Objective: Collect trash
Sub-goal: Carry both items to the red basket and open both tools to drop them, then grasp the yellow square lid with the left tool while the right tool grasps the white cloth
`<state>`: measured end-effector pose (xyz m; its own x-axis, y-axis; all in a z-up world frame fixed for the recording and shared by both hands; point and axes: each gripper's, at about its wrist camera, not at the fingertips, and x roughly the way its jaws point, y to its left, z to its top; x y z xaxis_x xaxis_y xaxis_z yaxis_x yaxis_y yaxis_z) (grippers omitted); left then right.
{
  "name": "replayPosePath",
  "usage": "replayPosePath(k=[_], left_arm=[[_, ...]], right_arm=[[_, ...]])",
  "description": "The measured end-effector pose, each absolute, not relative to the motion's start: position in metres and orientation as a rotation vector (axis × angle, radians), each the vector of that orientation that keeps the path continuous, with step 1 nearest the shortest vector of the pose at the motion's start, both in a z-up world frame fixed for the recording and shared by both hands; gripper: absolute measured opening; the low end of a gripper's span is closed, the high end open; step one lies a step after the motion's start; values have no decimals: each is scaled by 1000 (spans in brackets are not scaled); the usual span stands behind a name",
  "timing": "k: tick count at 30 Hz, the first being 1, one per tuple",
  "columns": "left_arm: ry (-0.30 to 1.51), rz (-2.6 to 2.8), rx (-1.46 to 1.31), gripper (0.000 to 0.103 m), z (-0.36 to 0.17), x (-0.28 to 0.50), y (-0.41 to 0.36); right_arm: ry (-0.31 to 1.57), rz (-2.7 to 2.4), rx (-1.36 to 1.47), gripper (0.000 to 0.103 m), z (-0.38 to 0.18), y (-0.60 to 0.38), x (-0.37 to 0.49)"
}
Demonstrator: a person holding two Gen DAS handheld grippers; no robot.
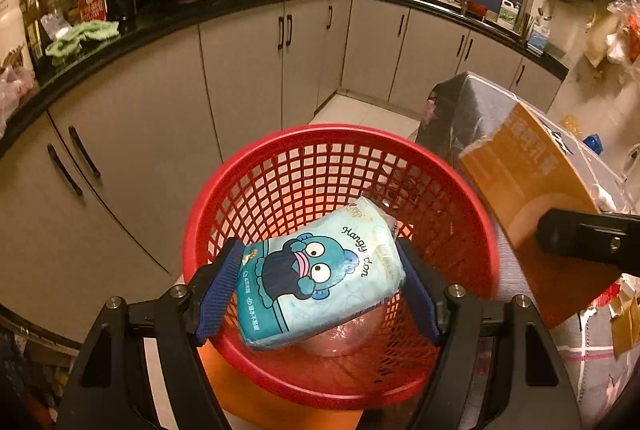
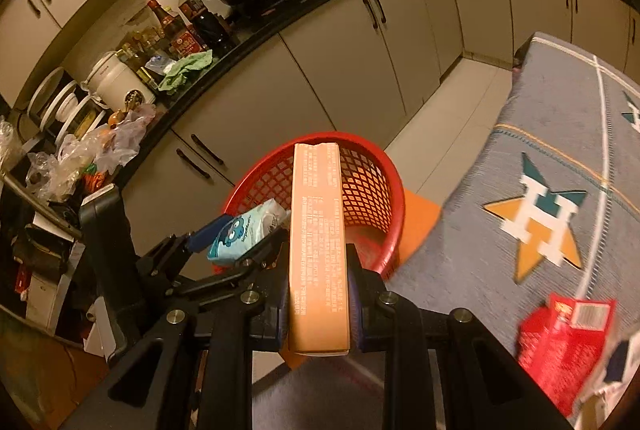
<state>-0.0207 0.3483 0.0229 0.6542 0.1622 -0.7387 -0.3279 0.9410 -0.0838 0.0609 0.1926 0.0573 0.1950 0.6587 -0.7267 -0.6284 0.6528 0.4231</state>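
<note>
A red mesh basket stands on the floor in front of the cabinets. My left gripper is shut on a teal tissue pack with a cartoon face, holding it tilted over the basket's mouth. In the right wrist view the same pack hangs at the basket rim's left side. My right gripper is shut on a flat orange carton, held edge-up and pointing at the basket. From the left wrist view that carton sits just right of the basket, with a black finger on it.
Grey cabinets and a dark counter with woks and bottles curve behind the basket. A table under a grey patterned cloth stands to the right, with a red packet on it. An orange surface lies under the basket. Plastic bags clutter the left.
</note>
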Motion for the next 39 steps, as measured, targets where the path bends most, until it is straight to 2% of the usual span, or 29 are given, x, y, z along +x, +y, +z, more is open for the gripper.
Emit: replayPosePath(k=[9,11,13,22,29,39], left_arm=[[818,284,-202,79,15,-15,350],[822,290,-206,80,15,-14,350],[828,289,-214,80,15,-12,350],[792,293,-185,84,28,-22,340],[775,287,-172,84,40,-26,329],[743,277,-172,84,68,-51,311]], right_arm=[[1049,867,17,26,45,209,77],[1052,867,21,37,45,210,79],[1043,867,28,40,47,208,80],[1014,858,85,41,63,176,69],[986,855,130,46,79,142,52],[948,828,220,48,93,57,22]])
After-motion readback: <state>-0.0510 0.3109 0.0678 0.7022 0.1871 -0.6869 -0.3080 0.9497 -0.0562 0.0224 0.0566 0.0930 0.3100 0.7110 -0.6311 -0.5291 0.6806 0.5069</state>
